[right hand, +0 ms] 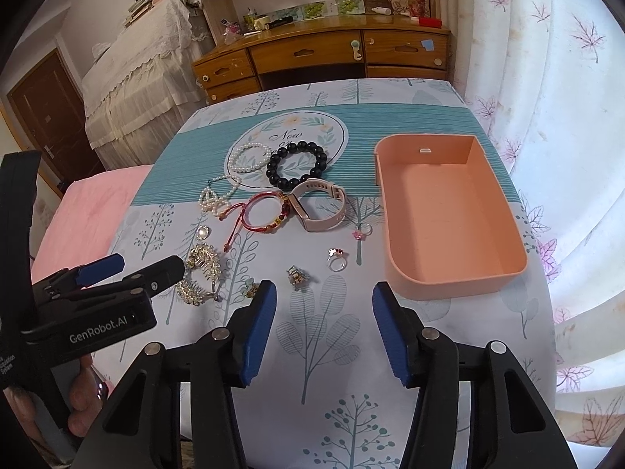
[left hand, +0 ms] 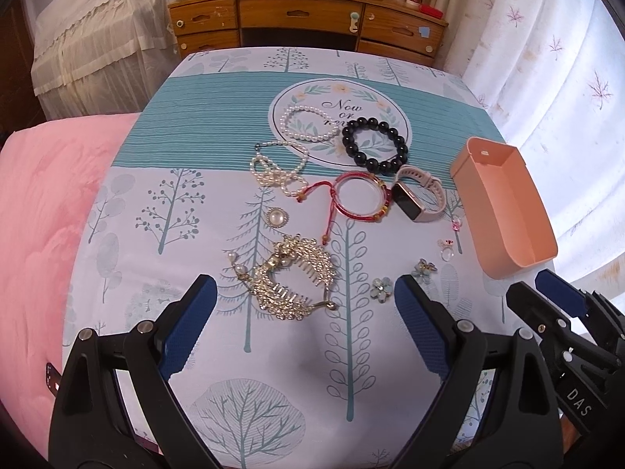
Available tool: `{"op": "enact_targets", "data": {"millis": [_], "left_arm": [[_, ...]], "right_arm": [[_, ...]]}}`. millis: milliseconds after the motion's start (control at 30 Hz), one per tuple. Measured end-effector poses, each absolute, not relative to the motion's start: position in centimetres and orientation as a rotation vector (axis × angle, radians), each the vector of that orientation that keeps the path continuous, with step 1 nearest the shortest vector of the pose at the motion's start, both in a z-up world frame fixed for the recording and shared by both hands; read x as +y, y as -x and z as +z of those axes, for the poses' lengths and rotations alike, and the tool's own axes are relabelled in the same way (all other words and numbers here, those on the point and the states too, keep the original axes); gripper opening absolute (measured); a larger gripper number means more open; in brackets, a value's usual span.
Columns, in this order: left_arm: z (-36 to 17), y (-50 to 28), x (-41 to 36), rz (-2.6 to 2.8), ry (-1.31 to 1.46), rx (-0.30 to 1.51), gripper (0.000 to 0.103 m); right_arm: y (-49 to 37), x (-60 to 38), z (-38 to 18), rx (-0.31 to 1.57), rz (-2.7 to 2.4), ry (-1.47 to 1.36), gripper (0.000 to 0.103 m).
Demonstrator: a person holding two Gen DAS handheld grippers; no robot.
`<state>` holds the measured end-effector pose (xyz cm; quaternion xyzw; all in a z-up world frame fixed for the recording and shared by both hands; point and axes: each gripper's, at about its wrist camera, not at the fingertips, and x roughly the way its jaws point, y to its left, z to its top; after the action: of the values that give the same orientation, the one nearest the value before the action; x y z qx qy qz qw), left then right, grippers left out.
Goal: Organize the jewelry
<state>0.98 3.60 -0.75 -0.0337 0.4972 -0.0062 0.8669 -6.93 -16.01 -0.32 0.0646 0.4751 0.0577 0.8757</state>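
**Q:** State of each claw, and where the jewelry lies?

**A:** My left claw [left hand: 304, 297] stands wide open, empty, over the gold rhinestone hair comb [left hand: 291, 279]. My right claw [right hand: 324, 305] is part open, nothing between its pads. The empty salmon plastic tray [right hand: 449, 219] sits ahead-right of it on the tree-print bench [right hand: 312, 351].

**Q:** Handling?

**A:** I judge the comb light, stiff and snag-prone: grip across its spine, not the teeth. The black glossy bead bracelet [left hand: 375, 144], far ahead, is likely slippery: pinch one side of the loop. The silver ring with red stone [right hand: 336, 260] needs a near-closed pinch.

**Q:** View differences?

**A:** The right view shows the tray floor bare; the left shows only its wall. The left view shows the comb whole; the right has my left claw partly across it.
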Motion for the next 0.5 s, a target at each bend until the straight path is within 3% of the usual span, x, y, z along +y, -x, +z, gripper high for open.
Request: {"op": "enact_targets", "data": {"millis": [500], "left_arm": [[-1.0, -2.8, 5.8, -0.098, -0.013, 1.045, 0.091]], "right_arm": [[5.3, -14.8, -0.7, 0.994, 0.171, -0.098, 0.048]]}}
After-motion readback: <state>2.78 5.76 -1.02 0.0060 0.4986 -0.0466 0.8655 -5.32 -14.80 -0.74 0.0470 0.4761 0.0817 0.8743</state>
